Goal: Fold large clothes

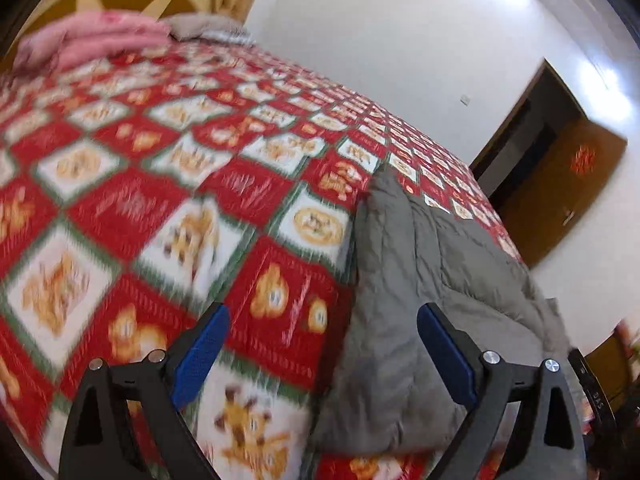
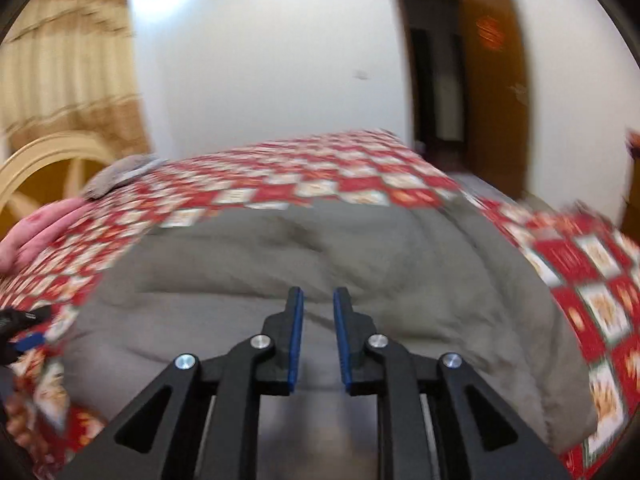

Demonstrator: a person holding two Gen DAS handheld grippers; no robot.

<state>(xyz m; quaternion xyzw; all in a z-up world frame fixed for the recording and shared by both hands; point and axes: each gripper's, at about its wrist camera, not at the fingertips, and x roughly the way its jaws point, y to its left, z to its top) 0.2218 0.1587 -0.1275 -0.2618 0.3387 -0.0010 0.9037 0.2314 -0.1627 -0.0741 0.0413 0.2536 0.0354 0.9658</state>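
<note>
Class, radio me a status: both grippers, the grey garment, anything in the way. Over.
Left gripper open, empty, over the bedspread. Right gripper narrowly open, empty, above the grey garment. Garment spread on the bed, rumpled. Nothing in the way.

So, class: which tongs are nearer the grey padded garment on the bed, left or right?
Right. The right tongs hang directly over the grey padded garment, nothing between them. The left tongs hang wide open beside its edge, mostly over the red patterned bedspread.
</note>
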